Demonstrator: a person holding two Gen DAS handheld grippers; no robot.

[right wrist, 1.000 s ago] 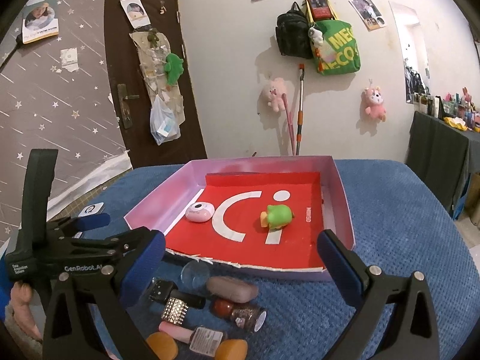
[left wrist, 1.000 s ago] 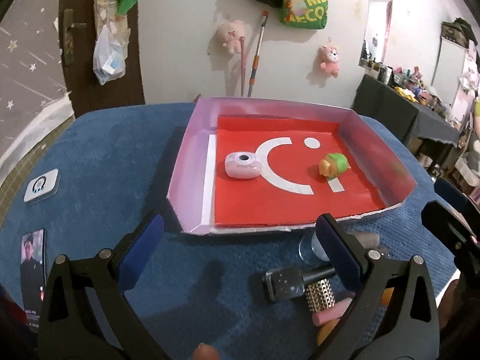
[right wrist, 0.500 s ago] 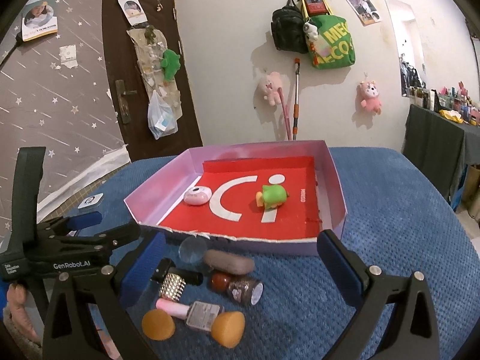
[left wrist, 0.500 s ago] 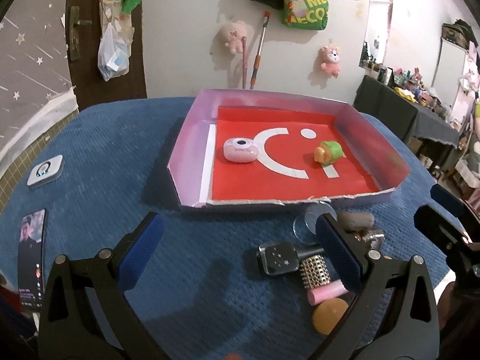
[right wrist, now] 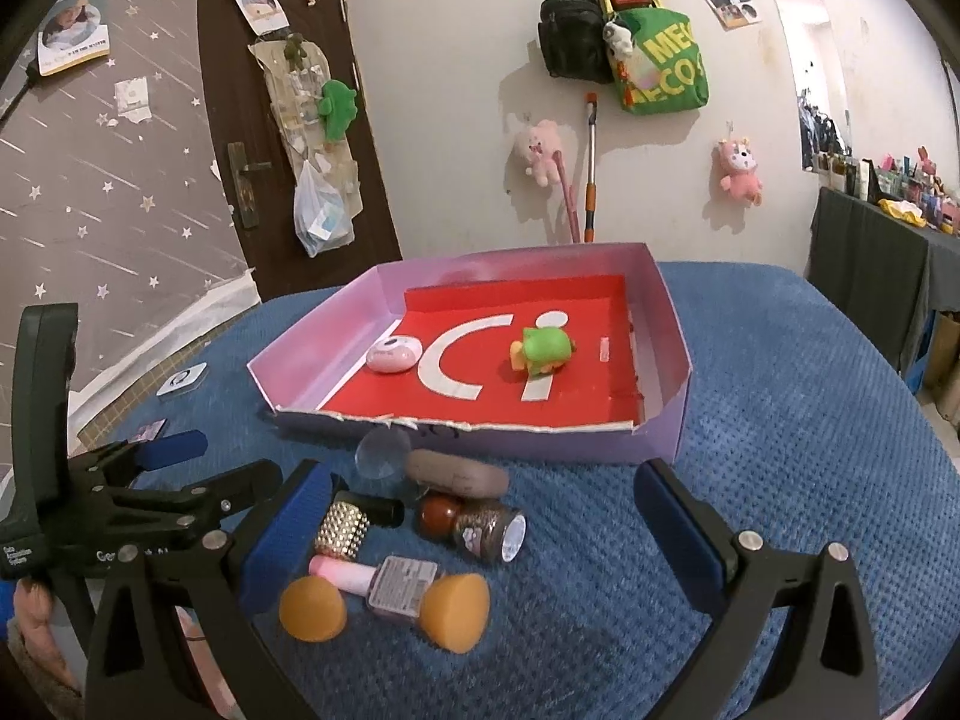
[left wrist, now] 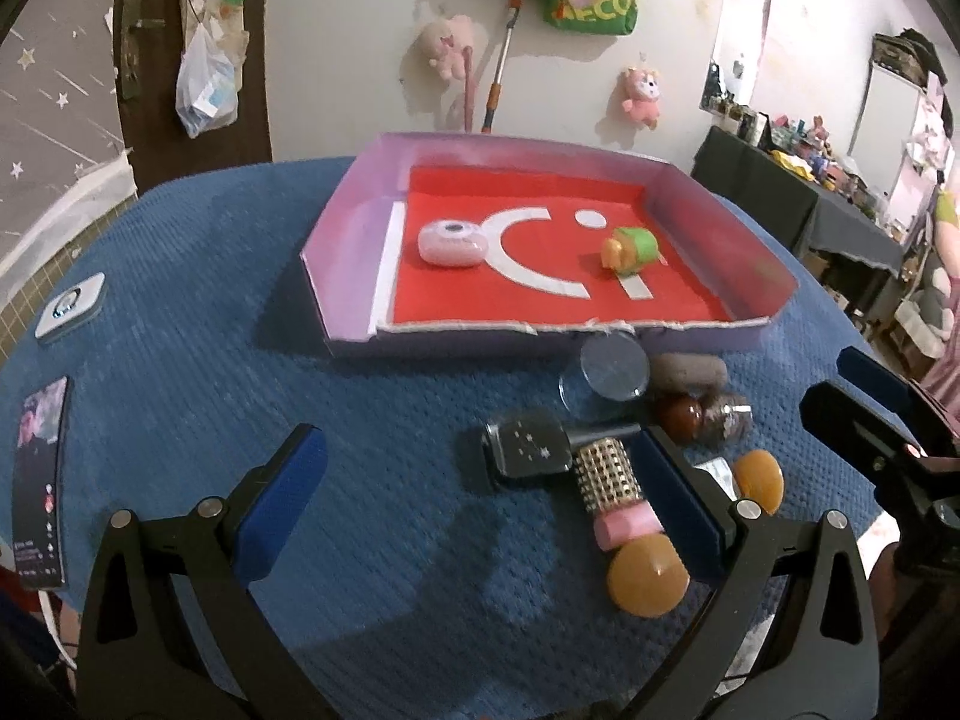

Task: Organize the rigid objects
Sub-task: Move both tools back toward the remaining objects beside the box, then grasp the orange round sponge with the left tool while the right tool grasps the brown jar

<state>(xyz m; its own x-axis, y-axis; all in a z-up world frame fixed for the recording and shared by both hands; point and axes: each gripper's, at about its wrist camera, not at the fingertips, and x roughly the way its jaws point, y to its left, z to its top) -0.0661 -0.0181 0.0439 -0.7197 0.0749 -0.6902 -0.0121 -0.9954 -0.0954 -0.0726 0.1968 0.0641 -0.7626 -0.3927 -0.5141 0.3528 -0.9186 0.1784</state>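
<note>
A pink-walled tray (left wrist: 336, 222) (right wrist: 663, 426) with a red floor holds a pink oval case (left wrist: 450, 243) (right wrist: 393, 355) and a green toy (left wrist: 630, 249) (right wrist: 543, 349). In front of it lies a cluster: a clear round lid (left wrist: 612, 369), a brown capsule (right wrist: 456, 473), a dark red bottle (right wrist: 471, 522), a black and gold brush (left wrist: 552, 450), a pink bottle (right wrist: 384, 579) and two orange cones (left wrist: 647, 575) (right wrist: 459, 603). My left gripper (left wrist: 480, 504) is open and empty, low over the cloth left of the cluster. My right gripper (right wrist: 480, 522) is open and empty, over the cluster.
A blue cloth (left wrist: 180, 312) covers the round table. A phone (left wrist: 39, 483) and a small white device (left wrist: 69, 306) lie near its left edge. A dark table with clutter (right wrist: 882, 240) stands at the right. A door and wall hangings are behind.
Both grippers have drawn back from the tray, so the tray looks farther away and more of the cluster shows. Both stay open and empty.
</note>
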